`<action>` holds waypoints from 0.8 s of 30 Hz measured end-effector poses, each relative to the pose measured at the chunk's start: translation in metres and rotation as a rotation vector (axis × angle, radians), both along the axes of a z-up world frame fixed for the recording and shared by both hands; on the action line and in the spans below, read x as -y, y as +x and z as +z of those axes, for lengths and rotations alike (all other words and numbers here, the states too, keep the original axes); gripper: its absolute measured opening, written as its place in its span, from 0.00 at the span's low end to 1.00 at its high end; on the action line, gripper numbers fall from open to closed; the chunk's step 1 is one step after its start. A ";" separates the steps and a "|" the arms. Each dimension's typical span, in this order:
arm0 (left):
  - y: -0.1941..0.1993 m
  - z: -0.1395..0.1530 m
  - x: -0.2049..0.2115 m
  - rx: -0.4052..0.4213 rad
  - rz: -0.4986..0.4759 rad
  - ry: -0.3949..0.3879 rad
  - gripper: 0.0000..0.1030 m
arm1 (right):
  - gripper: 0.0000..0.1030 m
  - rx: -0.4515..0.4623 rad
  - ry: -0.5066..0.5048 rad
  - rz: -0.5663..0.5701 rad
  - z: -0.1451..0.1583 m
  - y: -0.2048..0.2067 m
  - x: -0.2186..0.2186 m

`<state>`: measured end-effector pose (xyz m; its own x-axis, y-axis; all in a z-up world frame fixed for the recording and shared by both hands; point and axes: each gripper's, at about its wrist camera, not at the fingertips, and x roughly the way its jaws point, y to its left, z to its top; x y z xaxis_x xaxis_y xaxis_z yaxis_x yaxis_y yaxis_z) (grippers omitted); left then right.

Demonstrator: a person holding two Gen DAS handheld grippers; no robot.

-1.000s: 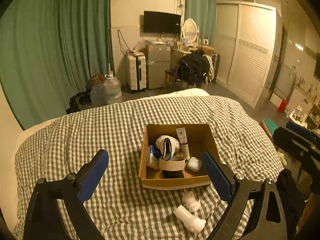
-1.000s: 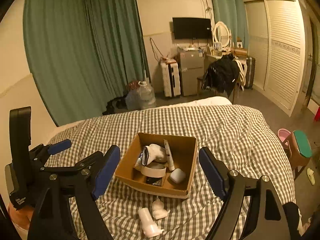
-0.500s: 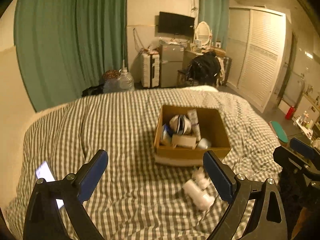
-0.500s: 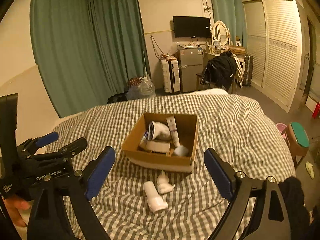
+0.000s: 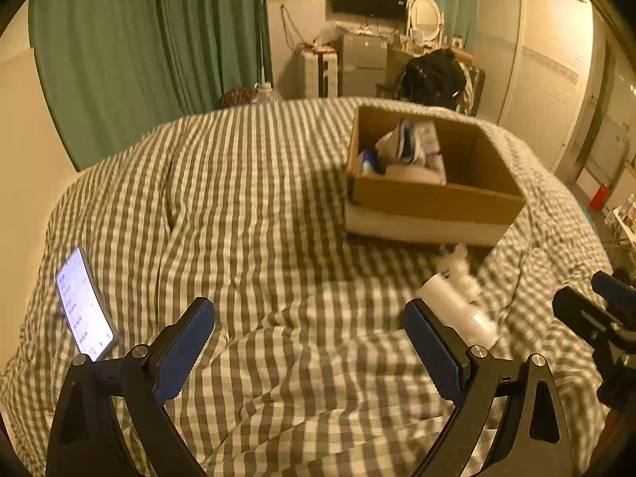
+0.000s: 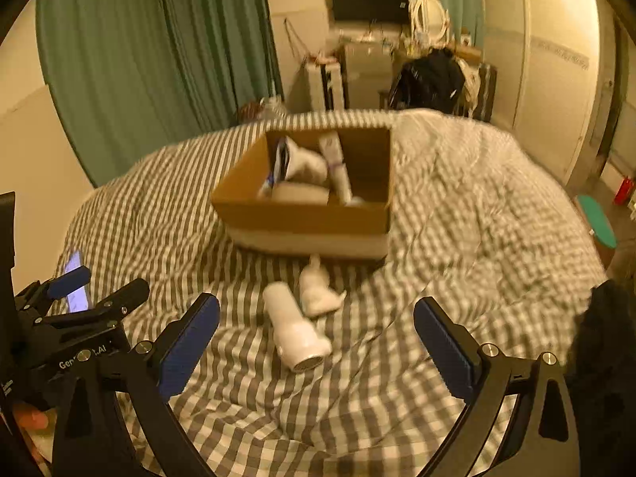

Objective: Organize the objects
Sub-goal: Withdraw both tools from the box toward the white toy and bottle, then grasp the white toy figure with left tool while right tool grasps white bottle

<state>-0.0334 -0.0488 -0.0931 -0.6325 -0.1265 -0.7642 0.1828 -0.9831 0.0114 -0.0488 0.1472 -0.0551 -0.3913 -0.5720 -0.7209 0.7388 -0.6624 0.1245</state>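
you have come down low over the bed [image 6: 457,183]. the white bottle [image 6: 296,332] lies just ahead between your right hand-held gripper [image 6: 316,342] fingers, long way pointing at the box [image 6: 306,214]. both hand-held grippers wide open, empty; left hand-held gripper [image 5: 310,346] sits farther.

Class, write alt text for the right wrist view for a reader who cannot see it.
The open right gripper hovers over a checked bedspread, its jaws framing a white cylinder and a small white object lying before a part-filled cardboard box. The left gripper shows at left.
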 end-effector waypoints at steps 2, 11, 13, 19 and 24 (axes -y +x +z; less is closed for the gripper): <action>-0.003 -0.011 0.004 0.021 0.005 0.004 0.96 | 0.96 0.017 0.027 0.012 -0.015 -0.001 0.009; -0.021 -0.054 0.016 0.137 0.014 0.046 0.96 | 0.94 0.075 0.200 0.068 -0.080 -0.008 0.050; -0.025 -0.062 0.016 0.162 0.011 0.056 0.96 | 0.88 0.100 0.235 0.080 -0.093 -0.012 0.059; -0.035 -0.078 0.012 0.220 0.001 0.058 0.96 | 0.65 0.176 0.316 0.118 -0.127 -0.021 0.076; -0.039 -0.079 0.004 0.236 -0.005 0.037 0.96 | 0.56 0.190 0.282 0.103 -0.123 -0.025 0.066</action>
